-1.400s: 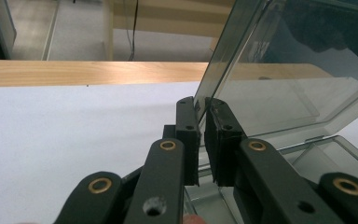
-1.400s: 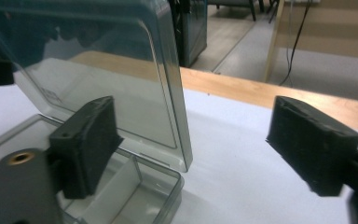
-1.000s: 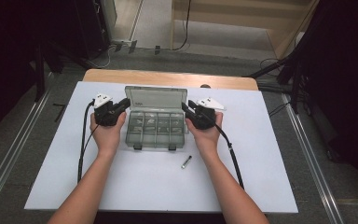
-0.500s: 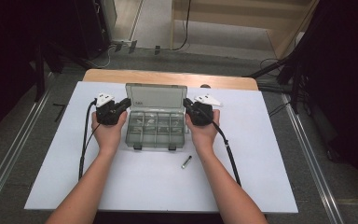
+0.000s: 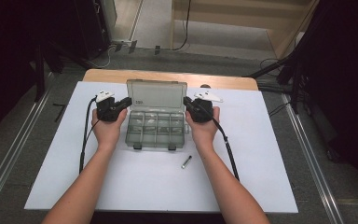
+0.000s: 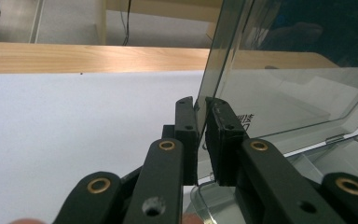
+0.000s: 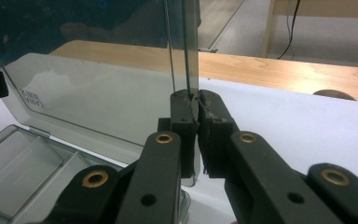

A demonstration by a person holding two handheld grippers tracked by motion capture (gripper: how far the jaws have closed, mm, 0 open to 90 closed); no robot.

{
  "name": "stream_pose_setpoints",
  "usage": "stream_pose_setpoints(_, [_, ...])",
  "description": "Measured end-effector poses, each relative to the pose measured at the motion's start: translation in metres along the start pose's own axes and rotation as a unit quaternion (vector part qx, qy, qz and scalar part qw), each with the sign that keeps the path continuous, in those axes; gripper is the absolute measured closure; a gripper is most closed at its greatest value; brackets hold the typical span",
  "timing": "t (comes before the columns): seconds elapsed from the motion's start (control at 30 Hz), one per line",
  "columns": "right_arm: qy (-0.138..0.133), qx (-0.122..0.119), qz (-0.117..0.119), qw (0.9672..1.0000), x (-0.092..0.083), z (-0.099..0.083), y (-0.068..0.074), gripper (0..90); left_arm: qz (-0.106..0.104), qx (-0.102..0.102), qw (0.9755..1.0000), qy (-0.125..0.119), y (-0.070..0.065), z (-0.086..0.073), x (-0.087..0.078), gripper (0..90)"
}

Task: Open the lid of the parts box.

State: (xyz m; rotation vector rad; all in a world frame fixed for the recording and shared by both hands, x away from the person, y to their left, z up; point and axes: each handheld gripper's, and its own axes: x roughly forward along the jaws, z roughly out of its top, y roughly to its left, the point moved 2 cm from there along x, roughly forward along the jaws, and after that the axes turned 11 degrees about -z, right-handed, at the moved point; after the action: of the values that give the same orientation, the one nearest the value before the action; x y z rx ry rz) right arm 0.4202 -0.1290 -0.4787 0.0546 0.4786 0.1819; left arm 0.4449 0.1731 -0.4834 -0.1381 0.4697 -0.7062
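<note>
While the lid (image 5: 156, 94) of the clear compartment box (image 5: 156, 128) stands raised at the box's twelve o'clock edge, the box lies mid-table on the white sheet (image 5: 261, 140), its long axis running nine to three o'clock and its two latches at six. It is smoky transparent plastic, divided into small compartments, with a small printed label on the lid. The left gripper (image 5: 123, 101), at the box's ten o'clock, is clamped on the lid's left edge; the right gripper (image 5: 187, 101), at two o'clock, has just closed its jaws on the right edge. A small metal cylinder (image 5: 186, 162) lies at five o'clock, apart from the box.
</note>
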Motion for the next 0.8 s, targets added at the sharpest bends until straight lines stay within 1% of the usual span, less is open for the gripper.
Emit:
stream_pose_setpoints(0.03, [0.002, 0.000, 0.000, 1.0000, 0.000, 0.000, 0.000, 86.7, 0.003, 0.009, 0.9999, 0.005, 0.000, 0.001, 0.001, 83.3])
stream_pose_setpoints(0.07, [0.003, 0.000, -0.001, 1.0000, 0.001, 0.001, 0.000, 86.7, 0.006, 0.013, 0.9999, 0.006, 0.000, 0.001, 0.001, 83.9])
stream_pose_setpoints(0.2, [0.010, 0.014, 0.008, 0.9998, 0.004, 0.002, -0.002, 86.6, 0.011, 0.019, 0.9997, 0.008, -0.001, 0.001, 0.002, 85.5])
stream_pose_setpoints(0.27, [0.012, 0.016, 0.011, 0.9997, 0.006, 0.003, -0.004, 86.7, 0.017, 0.021, 0.9996, 0.008, -0.001, 0.001, 0.003, 86.1])
stream_pose_setpoints(0.4, [0.016, 0.014, 0.008, 0.9997, 0.008, 0.004, -0.004, 86.5, 0.023, 0.020, 0.9995, 0.011, -0.001, 0.002, 0.005, 87.1])
stream_pose_setpoints(0.6, [0.021, 0.022, 0.007, 0.9995, 0.012, 0.003, -0.004, 85.6, 0.023, 0.016, 0.9995, 0.015, 0.000, 0.004, 0.006, 87.5])
stream_pose_setpoints(0.7, [0.027, 0.026, 0.010, 0.9992, 0.014, 0.000, -0.005, 85.1, 0.022, 0.014, 0.9995, 0.018, 0.001, 0.004, 0.007, 87.5])
stream_pose_setpoints(0.8, [0.036, 0.029, 0.008, 0.9989, 0.017, -0.003, -0.005, 84.4, 0.021, 0.011, 0.9995, 0.019, 0.002, 0.005, 0.009, 87.6])
